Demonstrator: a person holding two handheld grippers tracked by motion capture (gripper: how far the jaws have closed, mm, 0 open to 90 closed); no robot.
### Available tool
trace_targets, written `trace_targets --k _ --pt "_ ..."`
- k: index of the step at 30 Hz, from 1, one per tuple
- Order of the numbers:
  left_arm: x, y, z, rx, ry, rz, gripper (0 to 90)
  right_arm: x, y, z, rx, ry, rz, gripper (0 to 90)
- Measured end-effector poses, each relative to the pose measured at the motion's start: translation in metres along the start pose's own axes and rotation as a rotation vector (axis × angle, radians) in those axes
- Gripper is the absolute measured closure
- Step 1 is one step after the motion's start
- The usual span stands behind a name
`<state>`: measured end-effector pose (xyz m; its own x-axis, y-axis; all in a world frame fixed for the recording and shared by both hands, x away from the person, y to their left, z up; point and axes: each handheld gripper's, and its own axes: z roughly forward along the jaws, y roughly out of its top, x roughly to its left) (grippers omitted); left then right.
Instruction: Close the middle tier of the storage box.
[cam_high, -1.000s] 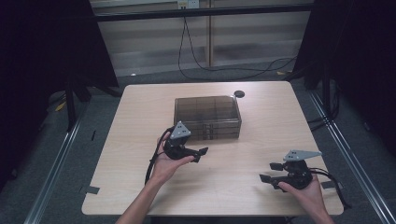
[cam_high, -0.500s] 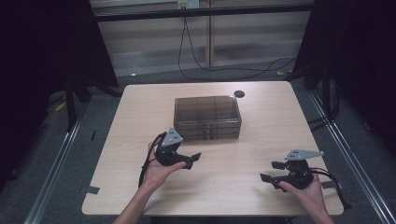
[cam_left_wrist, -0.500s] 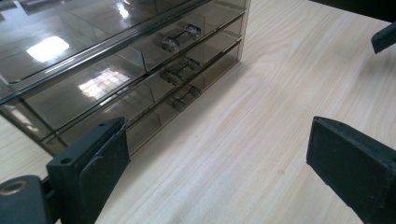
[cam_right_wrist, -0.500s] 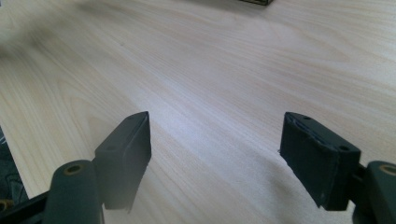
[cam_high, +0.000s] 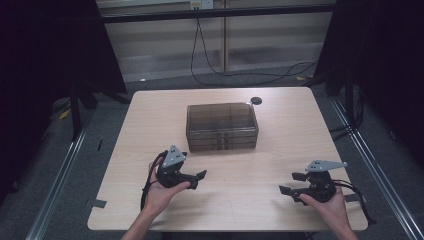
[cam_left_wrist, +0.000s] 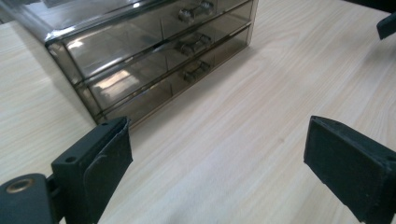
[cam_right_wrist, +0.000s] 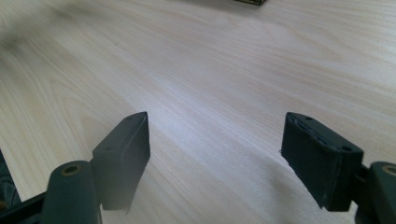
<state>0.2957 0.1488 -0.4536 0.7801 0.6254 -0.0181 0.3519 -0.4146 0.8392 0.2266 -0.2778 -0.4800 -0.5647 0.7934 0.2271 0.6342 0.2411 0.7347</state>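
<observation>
The jaws of the left gripper were held wide apart with nothing between them, pointed at the smoked-plastic drawer unit seen at centre frame in the high view and at the upper left of the left gripper view. The right gripper, low right, had just been opened further and gripped nothing, only bare table ahead. The approach was judged in hand; next, a drawer handle would need to be pinched squarely.
</observation>
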Motion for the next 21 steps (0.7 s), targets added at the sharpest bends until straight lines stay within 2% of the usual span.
trace_targets --k 3,7,9,13,21 --pt "-0.002 -0.006 -0.008 0.006 0.008 0.014 8.1 0.000 0.000 -0.001 -0.003 -0.006 0.004 24.0" --pt "-0.003 -0.012 -0.017 -0.004 0.021 0.006 8.2 0.000 0.000 0.000 -0.004 -0.005 0.005 23.9" --pt "-0.005 -0.015 -0.020 0.007 0.031 0.007 8.3 0.000 0.000 -0.001 -0.006 -0.009 0.007 23.9" --pt "-0.008 -0.024 -0.023 0.004 0.032 -0.018 9.2 0.000 0.000 0.000 -0.009 -0.010 0.006 23.7" --pt "-0.013 -0.039 -0.035 -0.006 0.042 -0.008 7.9 0.000 -0.001 -0.001 -0.011 -0.011 0.007 23.5"
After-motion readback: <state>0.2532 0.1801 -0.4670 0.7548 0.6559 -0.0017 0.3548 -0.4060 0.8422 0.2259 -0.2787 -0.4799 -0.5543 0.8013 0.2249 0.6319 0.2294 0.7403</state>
